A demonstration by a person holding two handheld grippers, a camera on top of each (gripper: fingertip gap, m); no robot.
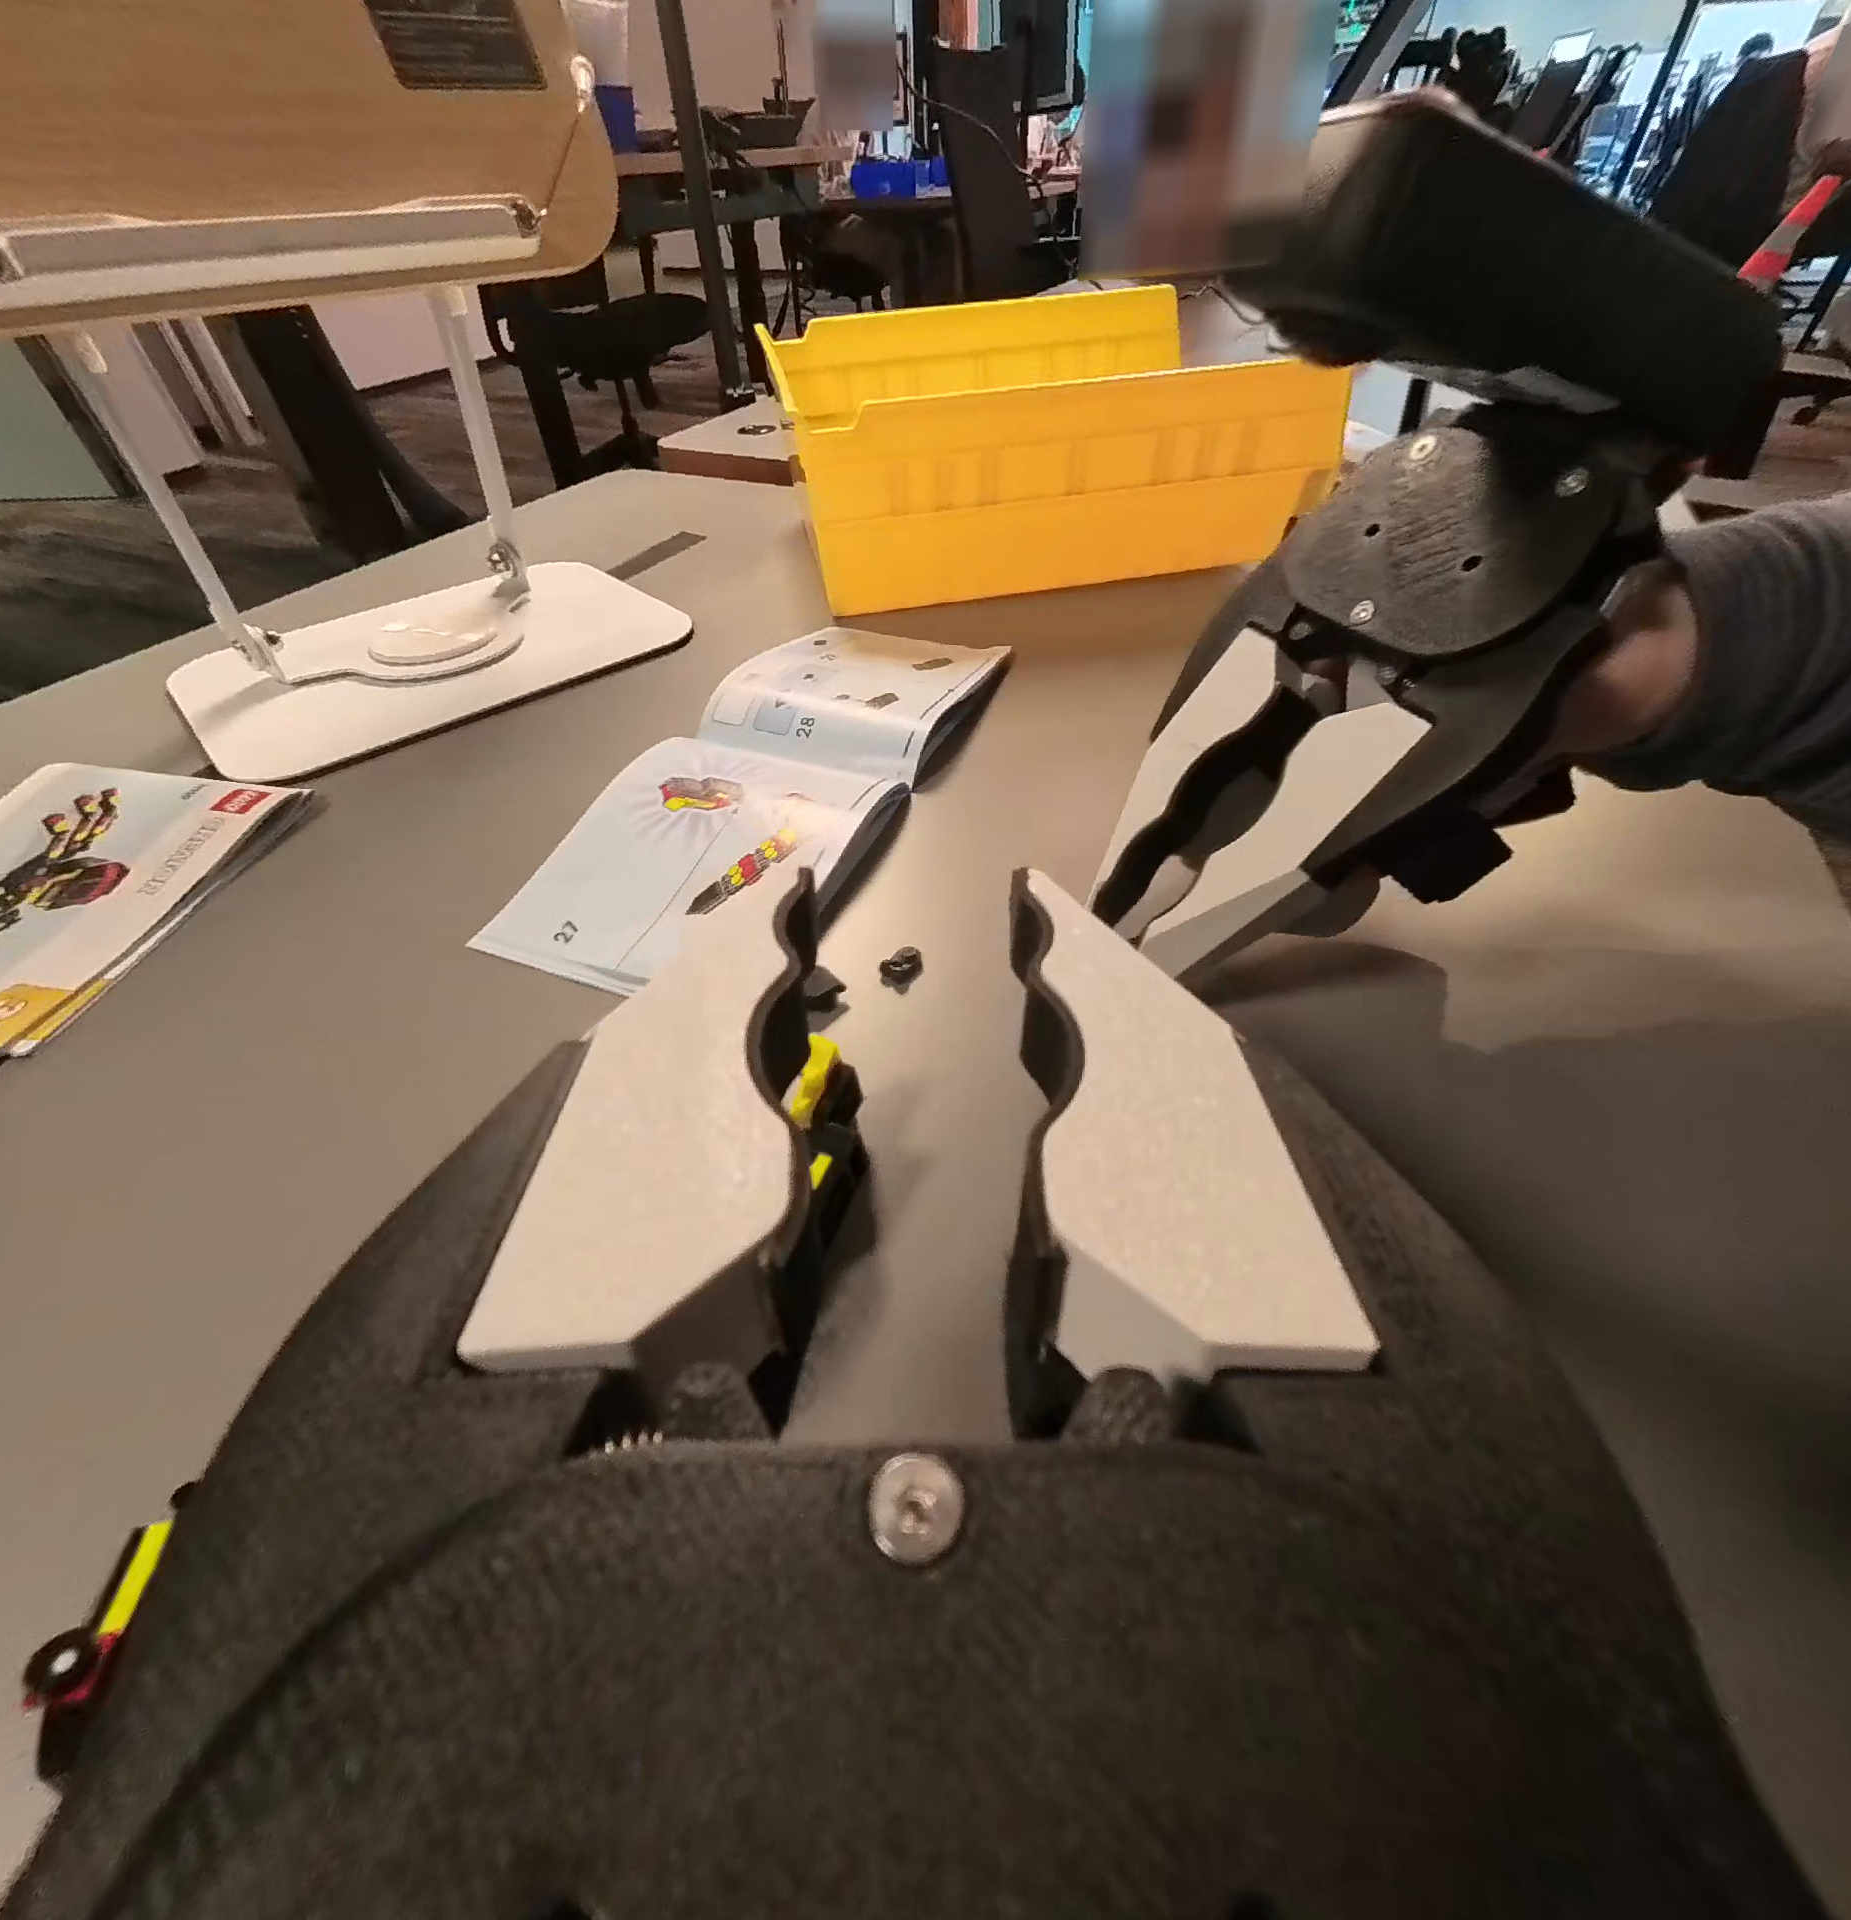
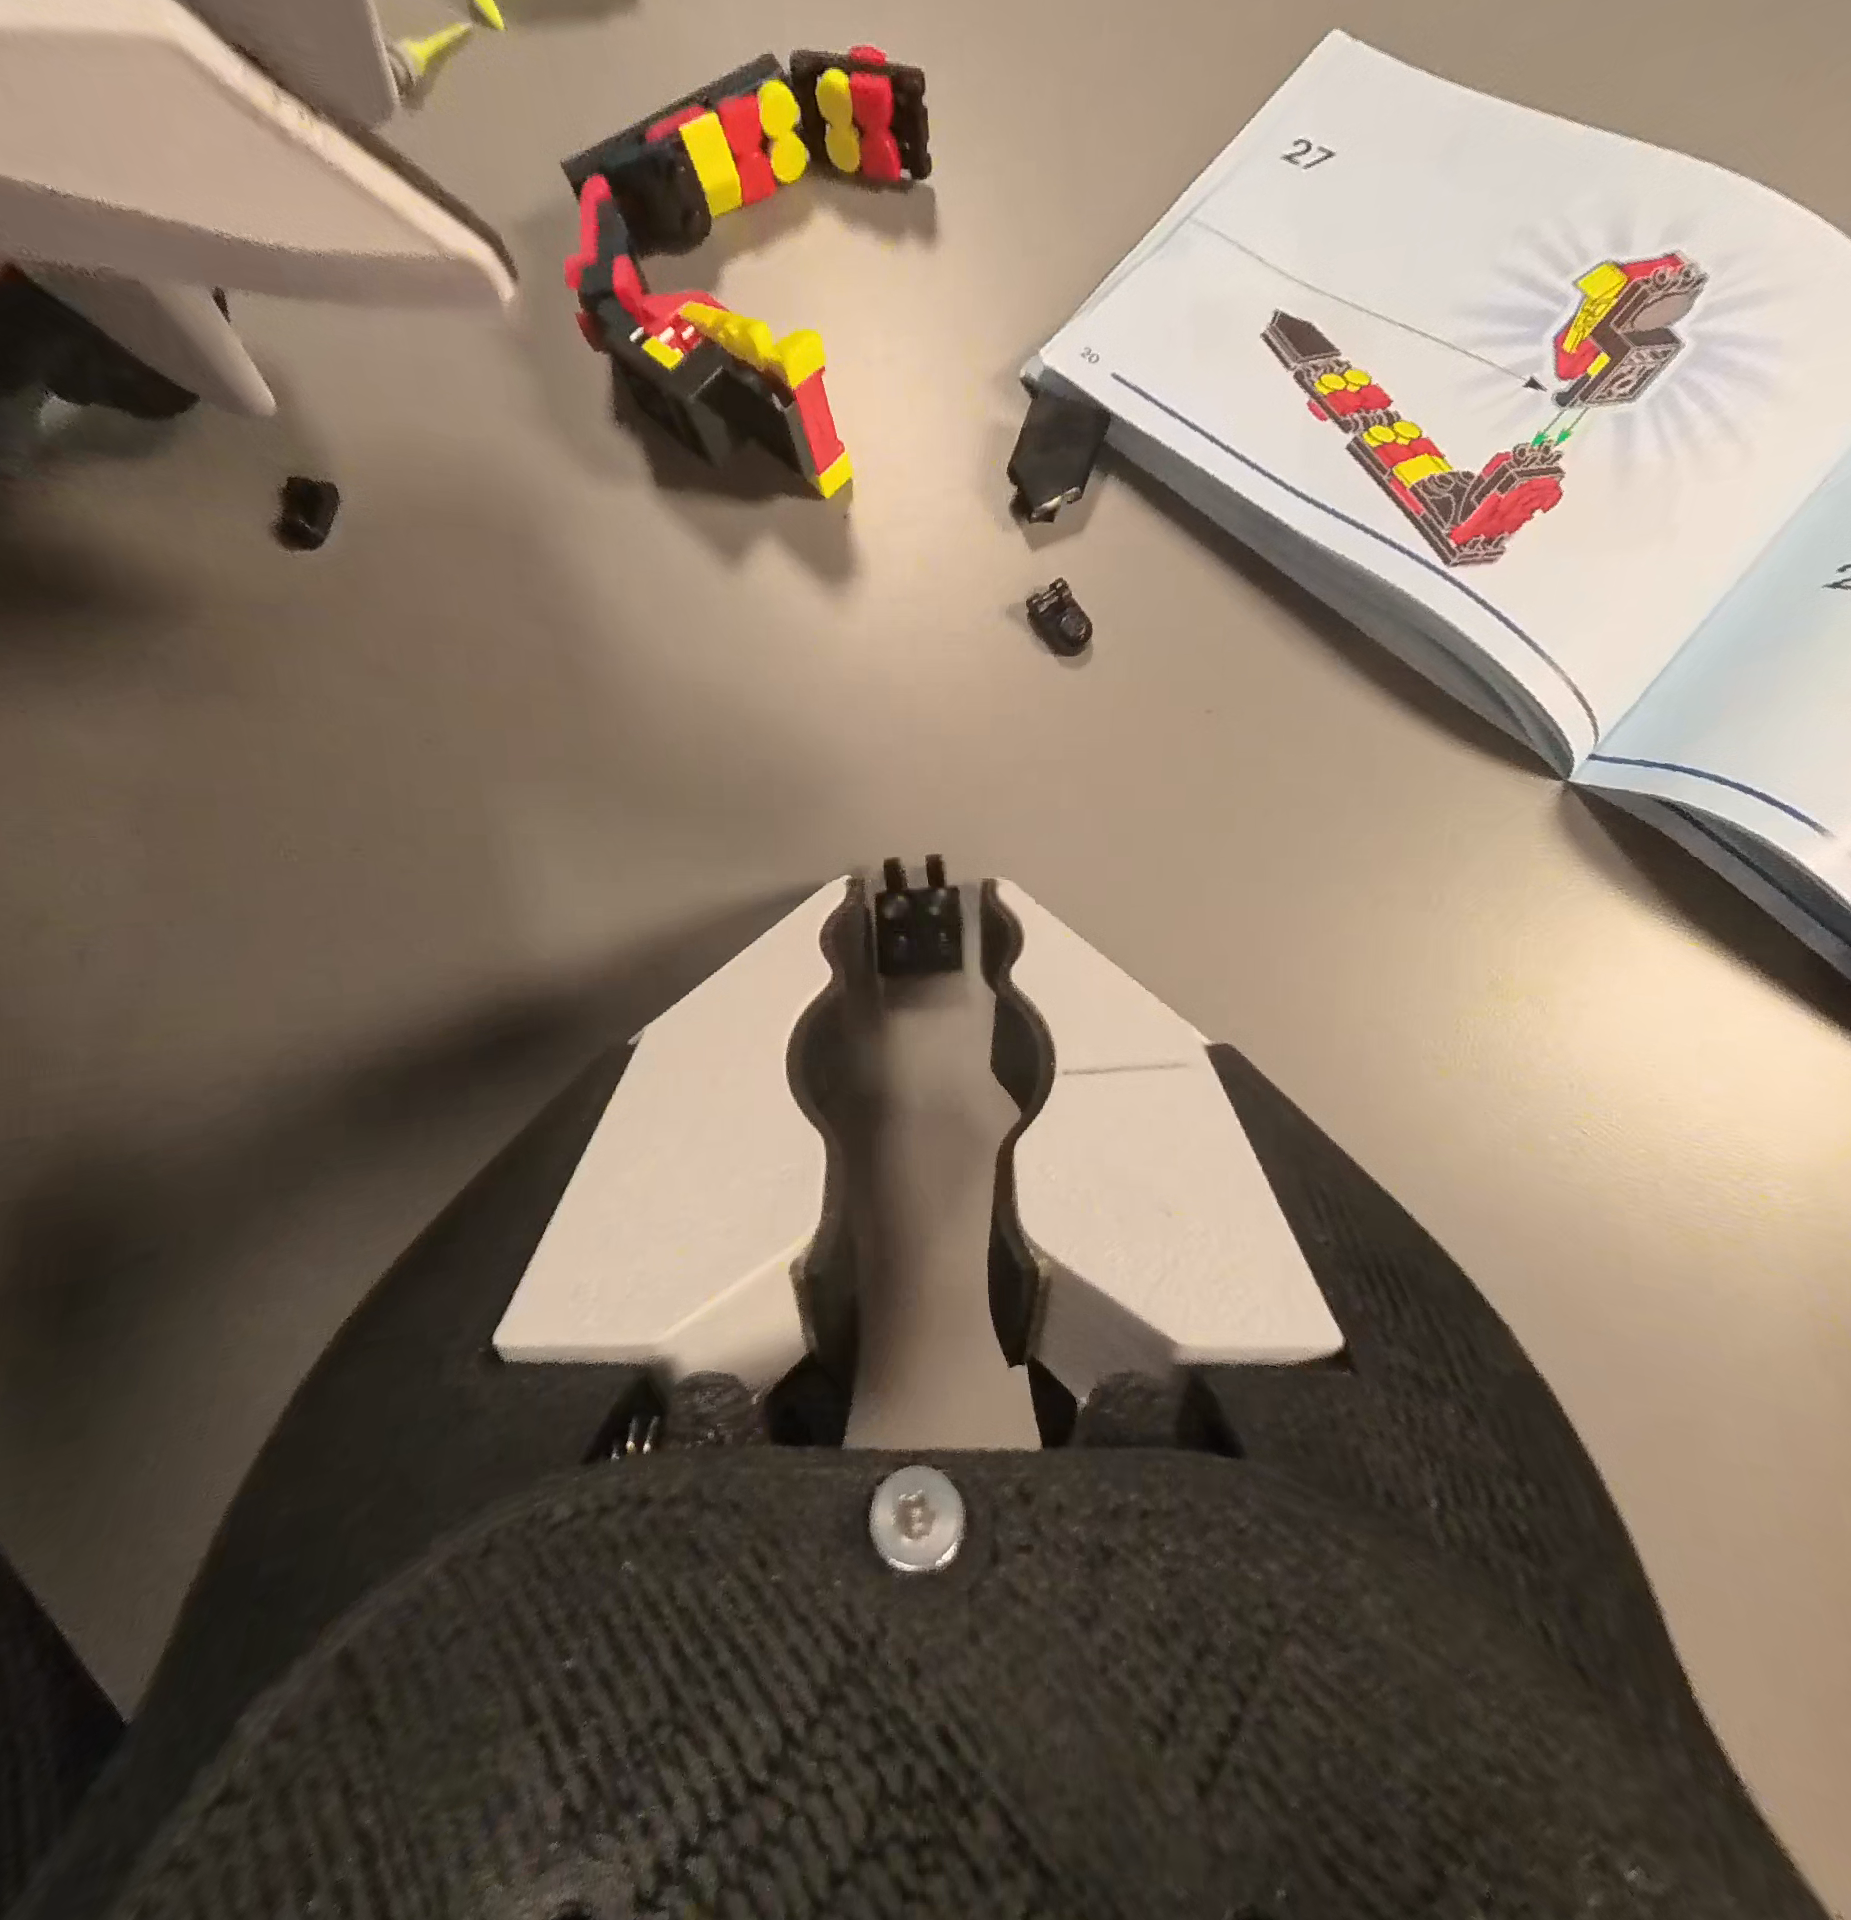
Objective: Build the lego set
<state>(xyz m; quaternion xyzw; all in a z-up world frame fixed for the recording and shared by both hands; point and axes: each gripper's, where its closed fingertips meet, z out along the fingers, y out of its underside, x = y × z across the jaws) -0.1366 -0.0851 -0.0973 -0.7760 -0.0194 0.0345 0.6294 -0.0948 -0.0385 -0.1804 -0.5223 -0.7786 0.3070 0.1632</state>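
Note:
My right gripper [image 2: 918, 891] is shut on a small black lego piece [image 2: 916, 927] and holds it just above the grey table [image 2: 485, 727]. A red, yellow and black lego assembly [image 2: 734, 270] lies farther ahead. My left gripper [image 1: 916, 904] is open, low over the table. The assembly [image 1: 825, 1117] shows partly under its left finger. A tiny black piece [image 1: 900, 966] lies between its tips. The right gripper [image 1: 1144, 935] points down to the table on the right in the left wrist view. A left gripper finger [image 2: 225, 208] shows at the top left in the right wrist view.
An open instruction booklet [image 2: 1472, 416] lies to the right, also seen ahead in the left wrist view [image 1: 775, 790]. Loose black pieces [image 2: 1058, 618] [image 2: 1051, 452] [image 2: 306, 509] lie around. A yellow bin [image 1: 1056, 468], a white stand [image 1: 433, 644] and a second booklet [image 1: 100, 883] sit farther off.

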